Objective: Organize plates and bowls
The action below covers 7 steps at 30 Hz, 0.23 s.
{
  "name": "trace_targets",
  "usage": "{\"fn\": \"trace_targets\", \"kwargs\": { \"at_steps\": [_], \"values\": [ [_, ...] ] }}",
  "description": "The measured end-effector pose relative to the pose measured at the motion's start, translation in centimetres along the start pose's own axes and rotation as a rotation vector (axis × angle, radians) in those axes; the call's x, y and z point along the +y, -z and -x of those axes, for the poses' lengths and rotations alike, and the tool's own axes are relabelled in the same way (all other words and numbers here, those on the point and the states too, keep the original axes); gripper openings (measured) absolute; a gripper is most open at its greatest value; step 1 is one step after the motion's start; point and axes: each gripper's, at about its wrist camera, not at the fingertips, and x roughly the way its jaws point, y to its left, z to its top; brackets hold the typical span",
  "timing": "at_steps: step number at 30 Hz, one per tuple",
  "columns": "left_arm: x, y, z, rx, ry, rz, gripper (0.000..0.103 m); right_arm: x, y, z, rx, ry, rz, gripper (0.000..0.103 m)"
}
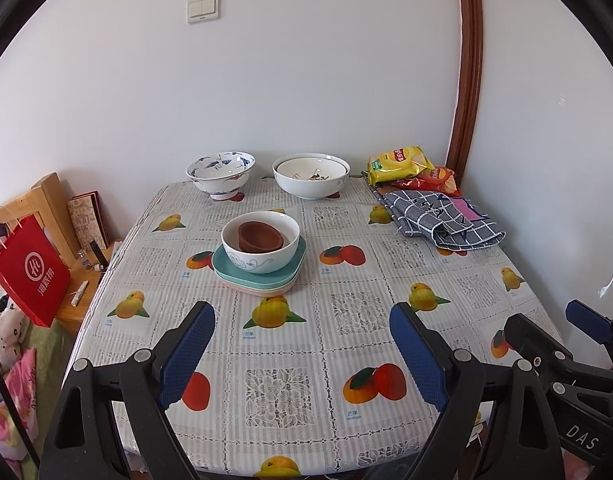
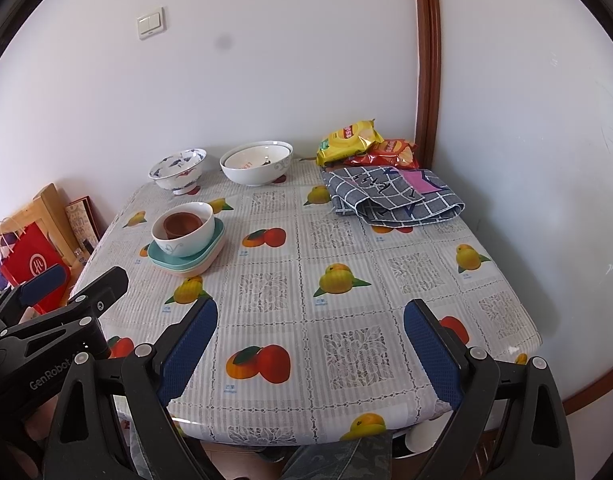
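A white bowl (image 1: pixel 262 246) holding two small brown bowls (image 1: pixel 260 236) sits on a stack of teal and pink square plates (image 1: pixel 262 280) mid-table; the stack also shows in the right wrist view (image 2: pixel 186 258). A blue-patterned bowl (image 1: pixel 220 174) and a large white bowl (image 1: pixel 311 176) with a second bowl nested inside stand at the far edge. My left gripper (image 1: pixel 302 344) is open and empty over the near table. My right gripper (image 2: pixel 310 344) is open and empty, to the right of the left one.
The table (image 1: pixel 346 360) has a fruit-print cloth. Yellow and red snack bags (image 1: pixel 410 168) and a folded checked cloth (image 1: pixel 442 216) lie at the far right. A red paper bag (image 1: pixel 30 276) and a wooden chair stand left of the table. Walls close the back and right.
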Motion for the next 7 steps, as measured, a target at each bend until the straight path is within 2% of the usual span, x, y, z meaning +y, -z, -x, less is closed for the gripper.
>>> {"fn": "trace_targets", "kwargs": {
  "at_steps": [7],
  "values": [
    [0.24, 0.24, -0.07, 0.001, -0.001, 0.005, 0.089, 0.06, -0.03, -0.03, -0.001, -0.002, 0.0, 0.093]
  ]
}}
